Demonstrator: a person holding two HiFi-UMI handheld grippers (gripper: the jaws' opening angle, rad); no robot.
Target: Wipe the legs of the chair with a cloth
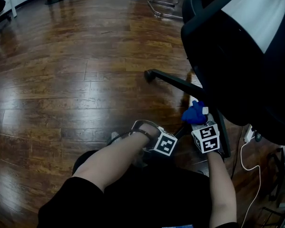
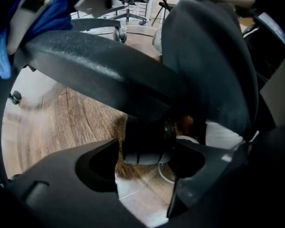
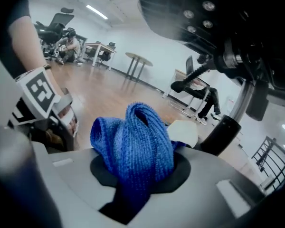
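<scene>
Blue knit cloth (image 3: 133, 141), bunched into a fat fold, clamped fast between the jaws of the right gripper (image 3: 137, 175) in the right gripper view. Close behind it, the dark underside of the chair (image 3: 218, 27) and its black centre column (image 3: 223, 132). Far back, a bright room with a round table (image 3: 137, 58).

In the left gripper view, left gripper (image 2: 145, 153) with jaws apart and nothing gripped. Through the gap, wooden floor (image 2: 61, 122) and a dark stub of the chair's base just past the tips; touching or not, cannot tell. Thick, black, grainy chair leg (image 2: 99, 75) slanting across the upper part of the view. A patch of the blue cloth at its top-left end.

In the head view, both grippers low and side by side at the chair's base. Cloth at the right gripper's tip, lying against the black leg near the hub. From there the leg running up and left to its far end (image 1: 148, 75). Chair looming at the upper right. White cable (image 1: 247, 151) on the floor at the right
</scene>
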